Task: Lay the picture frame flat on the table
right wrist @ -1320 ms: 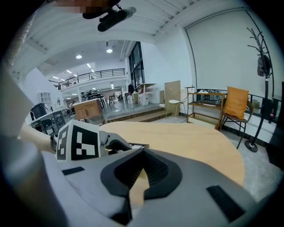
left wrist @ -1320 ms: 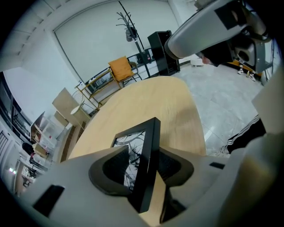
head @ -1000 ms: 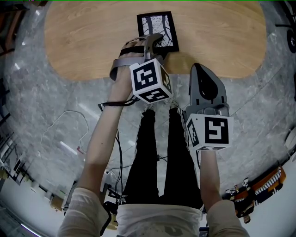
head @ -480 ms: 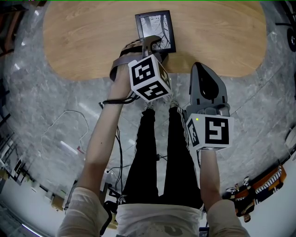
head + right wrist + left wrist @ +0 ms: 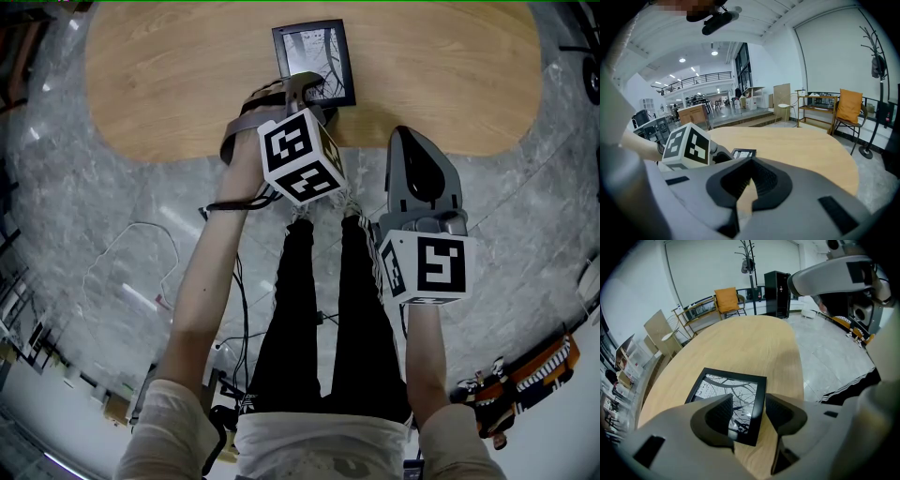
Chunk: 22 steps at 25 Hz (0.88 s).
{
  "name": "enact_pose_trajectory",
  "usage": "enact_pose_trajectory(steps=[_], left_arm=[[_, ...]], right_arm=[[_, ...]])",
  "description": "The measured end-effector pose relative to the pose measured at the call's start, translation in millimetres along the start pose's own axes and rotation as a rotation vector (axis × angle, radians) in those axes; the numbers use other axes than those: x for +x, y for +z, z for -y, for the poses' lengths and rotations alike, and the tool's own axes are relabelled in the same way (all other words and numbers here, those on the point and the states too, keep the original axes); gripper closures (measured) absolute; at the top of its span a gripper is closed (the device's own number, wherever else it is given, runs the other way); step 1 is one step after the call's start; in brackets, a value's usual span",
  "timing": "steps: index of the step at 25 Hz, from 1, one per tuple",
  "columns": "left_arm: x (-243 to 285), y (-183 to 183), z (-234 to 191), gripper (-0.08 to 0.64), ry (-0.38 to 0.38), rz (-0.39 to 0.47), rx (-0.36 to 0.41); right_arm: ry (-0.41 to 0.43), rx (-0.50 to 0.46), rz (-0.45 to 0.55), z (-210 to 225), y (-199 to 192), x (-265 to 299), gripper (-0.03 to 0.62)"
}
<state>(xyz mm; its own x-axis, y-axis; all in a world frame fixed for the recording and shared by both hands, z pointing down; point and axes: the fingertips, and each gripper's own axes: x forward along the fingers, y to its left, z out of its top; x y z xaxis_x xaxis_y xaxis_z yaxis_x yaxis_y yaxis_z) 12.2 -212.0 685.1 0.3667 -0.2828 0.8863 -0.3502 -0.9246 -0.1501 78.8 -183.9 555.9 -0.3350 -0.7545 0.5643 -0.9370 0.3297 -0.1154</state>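
Observation:
The black picture frame (image 5: 314,61) with a grey branch print lies flat on the oval wooden table (image 5: 169,75), near its front edge. My left gripper (image 5: 310,90) hovers at the frame's near edge. In the left gripper view the frame (image 5: 724,390) lies just beyond and below the gripper (image 5: 749,414), whose jaws stand open and do not touch it. My right gripper (image 5: 407,141) is shut on nothing, off the table's front edge to the right. In the right gripper view its tips (image 5: 743,185) meet, and the frame (image 5: 743,153) shows small beyond the left gripper's marker cube (image 5: 689,145).
Grey marble floor surrounds the table, with white cables (image 5: 141,272) on it at the left. The person's legs (image 5: 323,309) stand between the two arms. An orange chair (image 5: 727,300), a coat rack (image 5: 749,258) and a black cabinet (image 5: 777,287) stand past the table's far end.
The left gripper's jaws have come off the frame's near edge and drawn back a little. The frame now sits slightly farther and more to the left in view. The right gripper has not moved.

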Motion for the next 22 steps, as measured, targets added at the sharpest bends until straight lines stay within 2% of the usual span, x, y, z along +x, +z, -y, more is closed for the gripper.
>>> enact_pose_trajectory(steps=[7,12,14,17,19,22], left_arm=[[-1.8,1.5,-0.5,0.342,-0.004,-0.003,-0.007],[-4.1,1.1,0.2,0.352,-0.029,0.004,-0.057],[-6.3,1.6,-3.2,0.386,-0.011,0.008,-0.08],[-13.4,4.6,-15.1,0.539,0.054,0.028,-0.122],[-20.0,10.3,-20.6,0.551,0.066,0.063,-0.169],[-37.2,24.1,-34.1,0.551,0.073,0.139,-0.281]], right_arm=[[0.012,-0.01,0.006,-1.4,4.8,0.3,0.588],[0.003,-0.002,0.005,-0.4,3.2,-0.2,0.587],[0.007,-0.005,0.006,-1.3,4.5,-0.6,0.587],[0.007,-0.003,0.011,-2.8,8.4,-0.1,0.588],[0.004,-0.004,0.019,-3.1,14.2,0.3,0.588],[-0.003,-0.015,0.049,-1.7,32.5,0.4,0.588]])
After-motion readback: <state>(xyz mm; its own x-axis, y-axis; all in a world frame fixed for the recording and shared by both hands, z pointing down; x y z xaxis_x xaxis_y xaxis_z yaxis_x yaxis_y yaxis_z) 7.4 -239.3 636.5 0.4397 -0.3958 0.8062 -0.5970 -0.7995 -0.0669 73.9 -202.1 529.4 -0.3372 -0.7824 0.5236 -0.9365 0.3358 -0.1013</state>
